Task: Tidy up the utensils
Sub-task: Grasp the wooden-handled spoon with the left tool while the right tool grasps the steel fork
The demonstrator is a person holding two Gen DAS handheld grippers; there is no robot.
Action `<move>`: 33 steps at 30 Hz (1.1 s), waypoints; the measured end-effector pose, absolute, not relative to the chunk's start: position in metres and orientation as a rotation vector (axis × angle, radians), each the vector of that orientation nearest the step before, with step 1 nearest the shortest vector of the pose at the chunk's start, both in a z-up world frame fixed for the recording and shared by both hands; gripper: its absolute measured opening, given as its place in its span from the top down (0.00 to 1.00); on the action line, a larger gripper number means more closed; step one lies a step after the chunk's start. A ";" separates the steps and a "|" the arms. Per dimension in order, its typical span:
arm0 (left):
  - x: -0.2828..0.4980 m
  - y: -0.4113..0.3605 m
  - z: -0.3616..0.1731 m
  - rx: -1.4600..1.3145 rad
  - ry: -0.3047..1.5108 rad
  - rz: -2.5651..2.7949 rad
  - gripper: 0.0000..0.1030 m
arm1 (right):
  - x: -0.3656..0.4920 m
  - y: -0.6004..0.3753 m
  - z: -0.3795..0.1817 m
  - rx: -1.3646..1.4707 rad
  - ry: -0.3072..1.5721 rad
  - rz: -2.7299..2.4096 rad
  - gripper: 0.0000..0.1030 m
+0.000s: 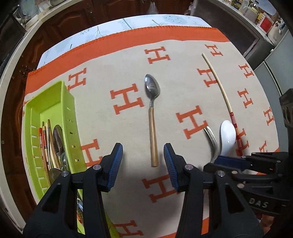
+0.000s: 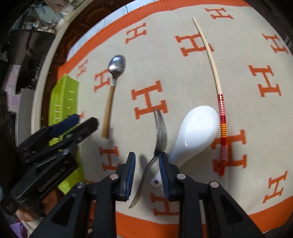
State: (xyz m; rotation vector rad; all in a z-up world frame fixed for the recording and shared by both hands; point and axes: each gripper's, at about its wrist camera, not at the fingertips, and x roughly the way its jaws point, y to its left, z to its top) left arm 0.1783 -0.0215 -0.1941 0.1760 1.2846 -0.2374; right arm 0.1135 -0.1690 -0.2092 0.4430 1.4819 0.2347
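A steel fork [image 2: 160,130] is lying on the blanket [image 2: 183,76], its thin curved handle running between the released, ribbed blue pads of the right gripper [image 2: 146,172]; whether a pad is touching it, I cannot tell. Just beside it a glossy white ceramic spoon [image 2: 198,128] is resting, and next to that a pale chopstick [image 2: 212,60] with a red-and-orange striped end. Farther left a metal spoon [image 1: 152,87] with a wooden handle is lying straight ahead of the left gripper [image 1: 143,161], whose jaws are standing wide apart. At the far left a lime plastic tray [image 1: 69,102] with slotted walls is holding chopsticks and spoons. The blanket is looking soft, beige with orange H letters and an orange border, over a pale printed tablecloth [image 1: 128,22]. Dark wooden cabinets [image 1: 73,14] are standing behind.
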 end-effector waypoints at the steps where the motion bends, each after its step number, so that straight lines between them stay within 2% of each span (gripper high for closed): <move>1: 0.179 -0.019 -0.194 0.174 1.283 -0.234 0.58 | 0.114 -0.167 -0.212 0.430 1.488 0.220 0.74; 3: 0.178 -0.015 -0.194 0.168 1.282 -0.230 0.58 | 0.116 -0.163 -0.210 0.407 1.473 0.210 0.75; 6: 0.178 -0.009 -0.195 0.156 1.283 -0.224 0.58 | 0.120 -0.158 -0.208 0.345 1.439 0.163 0.89; 10: 0.180 -0.005 -0.196 0.138 1.288 -0.225 0.58 | 0.128 -0.159 -0.208 0.335 1.388 0.145 0.95; 24: 0.208 -0.031 -0.229 0.112 1.377 -0.246 0.58 | 0.148 -0.181 -0.211 0.448 1.350 0.166 0.96; 27: 0.209 -0.039 -0.230 0.164 1.349 -0.237 0.59 | 0.148 -0.181 -0.212 0.453 1.348 0.172 0.96; 29: 0.209 -0.042 -0.229 0.175 1.334 -0.244 0.73 | 0.148 -0.182 -0.213 0.461 1.347 0.178 0.96; 30: 0.209 -0.042 -0.228 0.172 1.329 -0.245 0.95 | 0.147 -0.183 -0.213 0.464 1.346 0.179 0.96; 33: 0.209 -0.039 -0.227 0.140 1.329 -0.234 0.95 | 0.147 -0.184 -0.213 0.479 1.345 0.183 0.97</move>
